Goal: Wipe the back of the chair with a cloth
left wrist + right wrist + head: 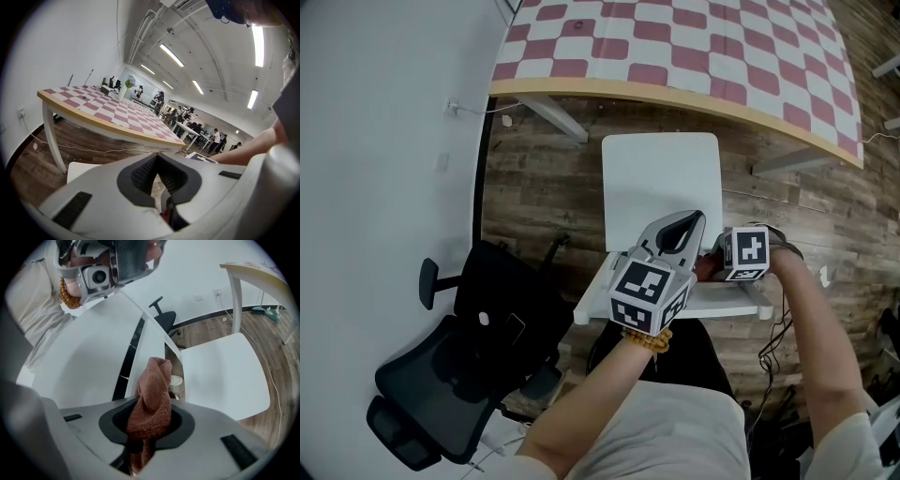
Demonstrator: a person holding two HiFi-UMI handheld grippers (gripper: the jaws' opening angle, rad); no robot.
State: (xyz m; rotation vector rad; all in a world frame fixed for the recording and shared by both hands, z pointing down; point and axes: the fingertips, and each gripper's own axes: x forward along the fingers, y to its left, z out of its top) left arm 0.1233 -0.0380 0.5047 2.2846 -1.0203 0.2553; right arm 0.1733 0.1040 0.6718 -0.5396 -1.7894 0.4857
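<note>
A white chair stands before me with its seat (661,183) towards the table and its backrest (727,302) nearest me. My right gripper (717,262) is at the top edge of the backrest, shut on a rust-red cloth (152,397). A bunched end of the cloth sticks out past the jaws, beside the backrest's top edge (140,350). A bit of the cloth (705,269) shows between the two grippers. My left gripper (687,223) hovers just left of the right one, above the backrest, pointing at the seat. Its jaws (157,157) are shut with nothing visibly between them.
A table with a red-and-white checked top (694,47) stands just beyond the chair, its white leg (52,140) at the left. A black office chair (459,366) is at my left by the white wall. Cables (750,202) lie on the wooden floor.
</note>
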